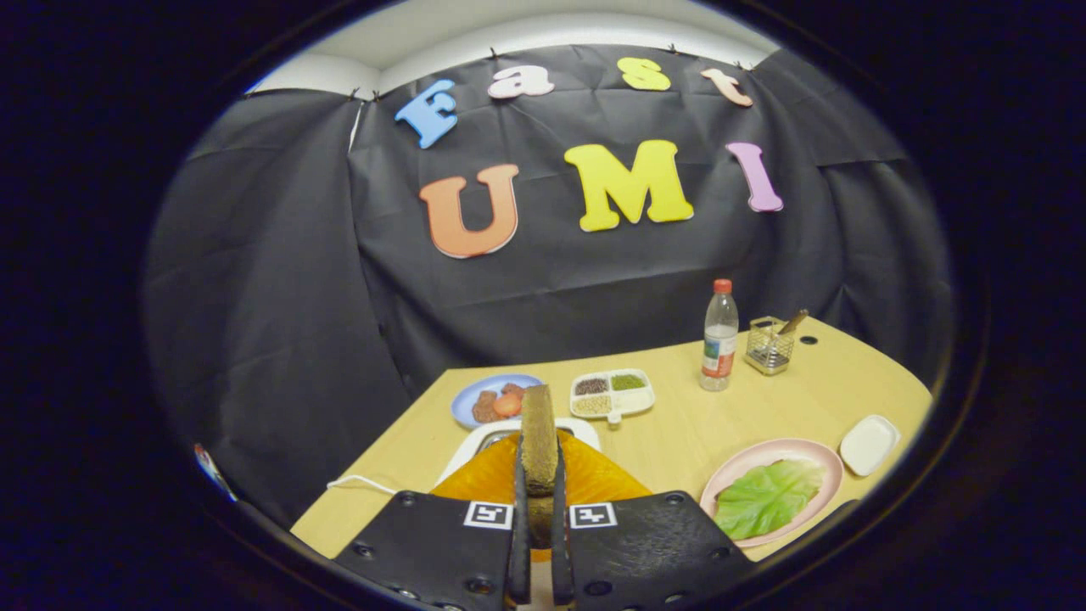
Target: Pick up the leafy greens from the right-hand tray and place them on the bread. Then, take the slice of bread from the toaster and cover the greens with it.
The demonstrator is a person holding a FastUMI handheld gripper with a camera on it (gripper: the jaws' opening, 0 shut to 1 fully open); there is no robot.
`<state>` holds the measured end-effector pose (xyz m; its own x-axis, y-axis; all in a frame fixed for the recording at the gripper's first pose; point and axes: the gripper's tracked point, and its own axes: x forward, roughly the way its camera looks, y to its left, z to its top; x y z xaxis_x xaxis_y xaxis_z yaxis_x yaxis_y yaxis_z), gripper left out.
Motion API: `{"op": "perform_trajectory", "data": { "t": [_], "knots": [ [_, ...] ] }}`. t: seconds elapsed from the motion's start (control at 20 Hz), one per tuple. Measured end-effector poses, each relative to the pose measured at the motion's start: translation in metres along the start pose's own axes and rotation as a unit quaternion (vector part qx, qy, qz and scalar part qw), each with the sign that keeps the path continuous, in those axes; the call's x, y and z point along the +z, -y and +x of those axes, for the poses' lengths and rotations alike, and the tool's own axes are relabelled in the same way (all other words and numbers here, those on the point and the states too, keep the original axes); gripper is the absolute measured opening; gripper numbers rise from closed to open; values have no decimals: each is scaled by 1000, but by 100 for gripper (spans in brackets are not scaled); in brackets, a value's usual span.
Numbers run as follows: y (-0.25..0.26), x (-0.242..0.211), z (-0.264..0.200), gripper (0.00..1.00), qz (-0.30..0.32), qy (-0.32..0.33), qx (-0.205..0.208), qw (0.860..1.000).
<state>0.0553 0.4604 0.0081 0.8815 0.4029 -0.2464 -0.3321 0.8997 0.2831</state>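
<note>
My claw point(539, 501) is clamped on 1 bread slice point(538, 437), held edge-up above the toaster point(526, 434), ready to carry right to the greens point(768, 496) lying on the pink plate point(819, 454).

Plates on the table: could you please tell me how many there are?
2. A blue plate of food beyond the bread slice gripped between the fingers, and a pink plate holding the lettuce leaf beside the gripper. Others may be hidden.
</note>
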Motion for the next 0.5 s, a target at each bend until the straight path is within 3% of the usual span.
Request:
{"op": "perform_trajectory", "data": {
  "t": [0.25,0.5],
  "knots": [
    [15,53,-34,10,36,50,21,998],
    [82,60,-51,10,20,68,-14,997]
  ]
}}
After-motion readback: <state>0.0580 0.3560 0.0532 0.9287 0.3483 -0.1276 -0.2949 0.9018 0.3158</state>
